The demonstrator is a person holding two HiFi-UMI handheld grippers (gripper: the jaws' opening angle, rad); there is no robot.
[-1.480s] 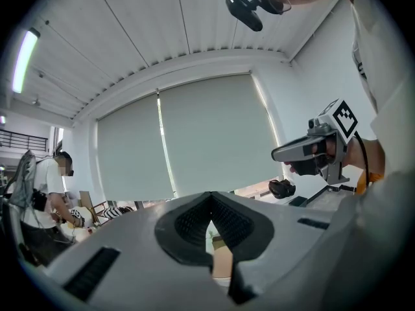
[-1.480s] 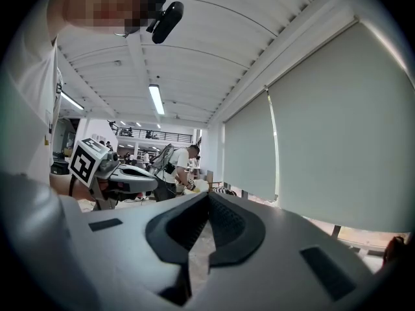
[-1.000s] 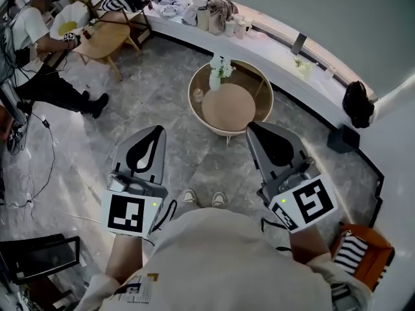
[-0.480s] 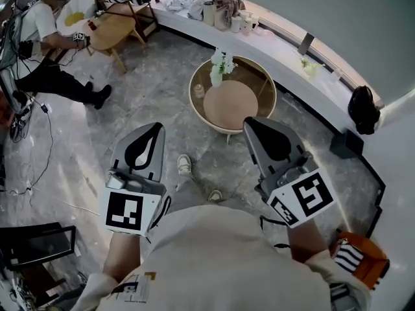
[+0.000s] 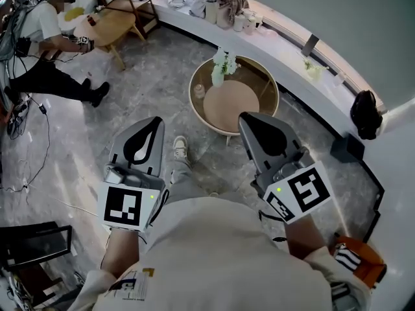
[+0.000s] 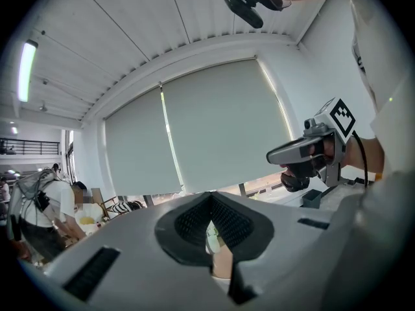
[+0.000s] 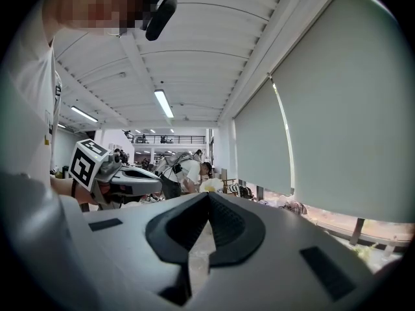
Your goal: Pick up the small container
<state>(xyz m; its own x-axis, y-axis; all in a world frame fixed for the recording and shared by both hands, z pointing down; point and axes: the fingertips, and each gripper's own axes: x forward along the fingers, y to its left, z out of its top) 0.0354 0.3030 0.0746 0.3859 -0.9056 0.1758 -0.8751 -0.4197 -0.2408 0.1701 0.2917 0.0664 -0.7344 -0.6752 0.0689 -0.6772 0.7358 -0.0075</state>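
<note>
Left gripper closed; small container's axis unclear

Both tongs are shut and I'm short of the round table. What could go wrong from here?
1. The small container stands close beside the vase of flowers on the round table; a sideways reach may tip the vase.
2. The left tongs and right tongs are both shut and empty; unopened, they would likely just push the container along.

Your left gripper and right gripper show grey, cubes black-and-white squares; round table tan, floor grey, marble-veined
</note>
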